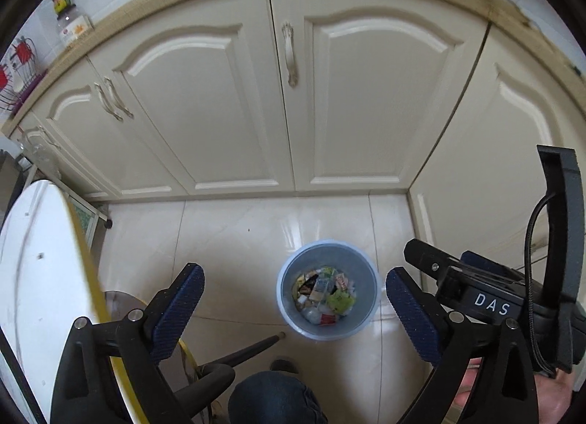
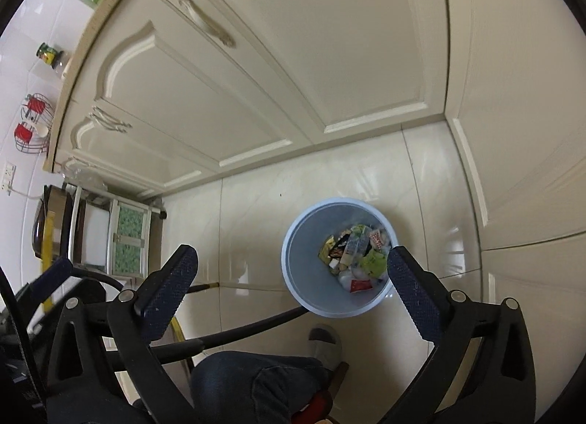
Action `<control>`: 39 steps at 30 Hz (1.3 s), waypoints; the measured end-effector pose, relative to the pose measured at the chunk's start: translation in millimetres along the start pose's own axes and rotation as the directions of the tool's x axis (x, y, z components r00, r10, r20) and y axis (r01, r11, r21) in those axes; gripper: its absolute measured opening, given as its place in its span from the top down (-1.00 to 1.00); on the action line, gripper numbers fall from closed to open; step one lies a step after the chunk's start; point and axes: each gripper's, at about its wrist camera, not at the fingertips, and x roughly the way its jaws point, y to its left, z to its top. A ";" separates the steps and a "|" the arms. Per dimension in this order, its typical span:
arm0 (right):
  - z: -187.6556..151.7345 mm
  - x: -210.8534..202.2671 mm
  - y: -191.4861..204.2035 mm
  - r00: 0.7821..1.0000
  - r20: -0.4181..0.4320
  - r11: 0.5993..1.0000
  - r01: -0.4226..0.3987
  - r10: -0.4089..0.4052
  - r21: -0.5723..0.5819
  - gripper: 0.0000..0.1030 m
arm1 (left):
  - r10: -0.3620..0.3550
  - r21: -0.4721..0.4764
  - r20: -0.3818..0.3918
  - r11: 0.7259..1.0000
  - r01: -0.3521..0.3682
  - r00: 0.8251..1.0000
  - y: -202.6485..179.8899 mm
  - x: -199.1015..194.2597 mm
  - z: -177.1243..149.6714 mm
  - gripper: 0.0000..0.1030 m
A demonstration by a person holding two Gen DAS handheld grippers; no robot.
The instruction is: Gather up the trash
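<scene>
— Pale blue plastic, that round bin [image 1: 327,290] on the floor tiles [image 1: 234,240]. What does it hold?

— Trash [image 1: 324,294] lies heaped at its bottom: crumpled wrappers in yellow-green, white and red, a dark packet, and some printed paper. It is filled only at the bottom; the inner wall shows bare above the heap.

— Where does it stand?

— Upright on the cream tiles, in front of the cream cabinet doors [image 1: 227,112] and near the corner where a second run of cabinets meets them. A person's knee in dark jeans [image 2: 256,383] and a grey slipper [image 2: 324,345] sit just below it in the right wrist view.

— And the tongs?

— Both are released. The left tongs [image 1: 295,308] stand wide apart with nothing between the blue pads, the bin seen through the gap. The right tongs [image 2: 293,290] are equally spread and empty; their right pad overlaps the bin's rim in the picture. Neither touches the bin.

— Anything else nearby?

— A white round surface [image 1: 40,277] with a yellow edge at the left, and a thin black leg [image 2: 256,325] slanting across the floor toward the bin.
</scene>
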 end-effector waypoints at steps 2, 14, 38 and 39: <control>-1.8 -16.0 8.1 1.000 0.025 1.000 -0.004 0.004 -0.006 -1.00 | -0.005 -0.008 0.031 1.000 0.006 0.999 6.2 -20.7 -5.1 -0.90; -30.9 -115.6 86.6 0.983 0.169 0.991 -0.052 0.073 -0.123 -1.00 | 0.059 -0.104 0.242 0.994 -0.035 0.969 51.3 -160.9 -79.6 -0.90; -229.3 -274.5 347.5 0.878 0.302 0.748 -0.090 0.371 -0.657 -1.00 | 0.560 -0.552 0.455 0.787 -0.274 0.692 95.8 -449.0 -393.5 -0.99; -243.9 -278.4 359.8 0.873 0.299 0.726 -0.085 0.384 -0.682 -1.00 | 0.582 -0.569 0.450 0.772 -0.285 0.678 91.0 -454.9 -405.6 -0.99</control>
